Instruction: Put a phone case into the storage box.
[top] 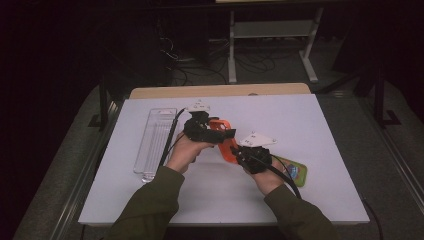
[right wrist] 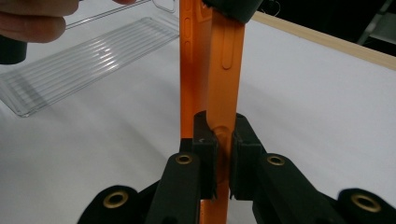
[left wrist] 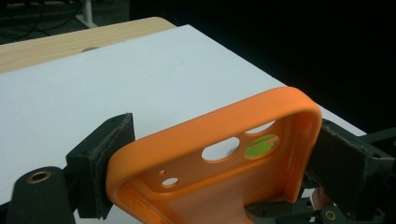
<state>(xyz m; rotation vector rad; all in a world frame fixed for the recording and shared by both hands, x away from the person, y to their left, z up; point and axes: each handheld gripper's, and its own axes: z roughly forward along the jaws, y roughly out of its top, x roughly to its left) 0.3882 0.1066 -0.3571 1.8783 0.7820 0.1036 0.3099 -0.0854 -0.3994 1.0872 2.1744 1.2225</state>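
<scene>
Clear ribbed plastic tray [top: 155, 142] lies at left on the white desk [top: 310, 150]. Left hand-held gripper [top: 216, 134] clamps the orange silicone phone case [top: 225, 142] across its width; right hand-held gripper [top: 236, 151] pinches one side wall, case aloft. Opposing pulls could make the soft case slip free.

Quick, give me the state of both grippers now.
Left gripper: closed across the width of the orange phone case.
Right gripper: shut on one edge of the same case, which stands on edge.
</scene>
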